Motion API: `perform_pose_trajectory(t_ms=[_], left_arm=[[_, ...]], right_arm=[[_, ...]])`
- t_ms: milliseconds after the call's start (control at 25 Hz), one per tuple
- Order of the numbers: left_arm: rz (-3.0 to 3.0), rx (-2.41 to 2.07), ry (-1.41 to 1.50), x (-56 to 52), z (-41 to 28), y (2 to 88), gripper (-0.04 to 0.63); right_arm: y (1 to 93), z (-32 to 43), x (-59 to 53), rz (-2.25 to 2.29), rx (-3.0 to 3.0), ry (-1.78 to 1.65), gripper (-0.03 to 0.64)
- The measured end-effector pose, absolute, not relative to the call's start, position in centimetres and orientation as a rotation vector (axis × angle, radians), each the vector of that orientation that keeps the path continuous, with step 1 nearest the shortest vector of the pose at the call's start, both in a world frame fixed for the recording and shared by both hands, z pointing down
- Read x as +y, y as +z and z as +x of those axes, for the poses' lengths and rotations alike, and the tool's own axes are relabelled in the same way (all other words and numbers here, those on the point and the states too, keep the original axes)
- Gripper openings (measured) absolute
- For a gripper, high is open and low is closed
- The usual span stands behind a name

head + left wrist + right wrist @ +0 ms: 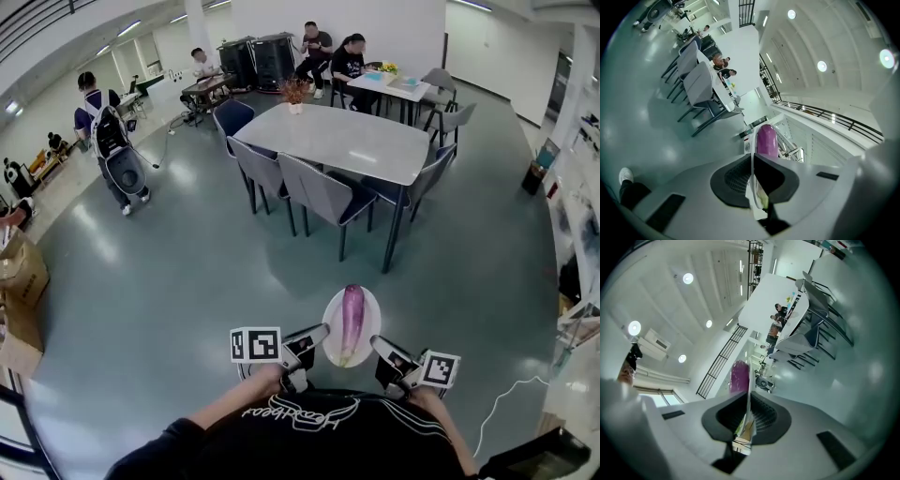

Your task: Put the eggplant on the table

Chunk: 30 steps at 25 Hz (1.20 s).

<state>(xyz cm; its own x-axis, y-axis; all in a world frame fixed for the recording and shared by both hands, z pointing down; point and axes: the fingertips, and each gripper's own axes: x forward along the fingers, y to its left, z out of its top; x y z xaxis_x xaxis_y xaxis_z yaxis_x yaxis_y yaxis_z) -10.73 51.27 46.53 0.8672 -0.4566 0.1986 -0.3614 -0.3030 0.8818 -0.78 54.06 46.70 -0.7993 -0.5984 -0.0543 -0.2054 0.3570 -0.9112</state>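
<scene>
A long purple eggplant (352,319) lies on a white plate (369,307) carried in front of the person's chest. My left gripper (320,334) is shut on the plate's left rim and my right gripper (378,345) is shut on its right rim. In the left gripper view the plate's edge (752,161) runs between the closed jaws of the left gripper (753,180), with the eggplant (766,138) beyond. The right gripper view shows the same: the plate's edge (748,397) in the right gripper (747,420), and the eggplant (739,376) behind. The grey table (328,141) stands farther ahead across the floor.
Grey chairs (314,192) line the table's near side, and a small vase (294,94) sits at its far end. People sit at a second table (389,86) behind. A person (108,141) walks at the left. Cardboard boxes (19,281) stand at the left edge.
</scene>
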Motion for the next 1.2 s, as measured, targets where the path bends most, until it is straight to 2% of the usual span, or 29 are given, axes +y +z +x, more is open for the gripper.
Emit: perform_pose_trajectory(t_ms=[600,1200], left_arm=[[1.906,-0.592,-0.061,50.7,-10.3,47.1,0.025],[1.923,-0.497,0.019,44.6,-5.6,48.3,0.025]], right_arm=[[47.5,-0.5,54.0,-0.723,2.193,-1.477,0.018],[48.7,3.8,48.6,-0.8,2.102,-1.441,0.018]])
